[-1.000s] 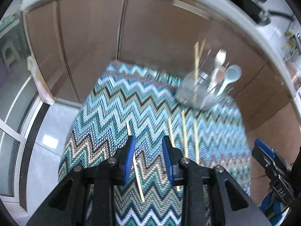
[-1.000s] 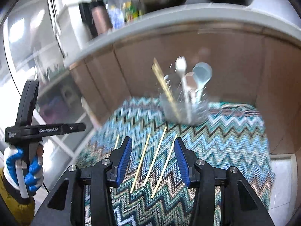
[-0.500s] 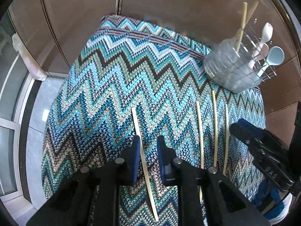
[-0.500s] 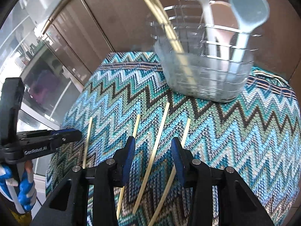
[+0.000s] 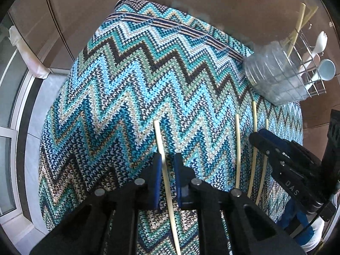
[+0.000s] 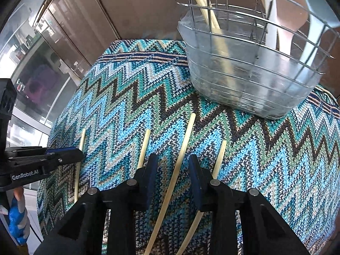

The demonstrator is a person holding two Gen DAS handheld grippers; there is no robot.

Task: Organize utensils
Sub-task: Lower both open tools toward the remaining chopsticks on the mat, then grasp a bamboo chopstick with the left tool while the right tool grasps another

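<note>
Bamboo chopsticks now sit between both lowered, closing grippers: left gripper [image 5: 166, 162] nearly pinching the lone chopstick [image 5: 163, 165] mid-cloth, right gripper [image 6: 173, 165] wider around the middle chopstick [image 6: 180, 159]; pickup imminent.

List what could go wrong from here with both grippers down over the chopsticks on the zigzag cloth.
1. The right gripper is closing around the middle chopstick, but its neighbours lie just outside the fingers and could get knocked or caught.
2. The left gripper is closing on a lone chopstick; the thin stick might roll or slip on the knitted cloth.
</note>
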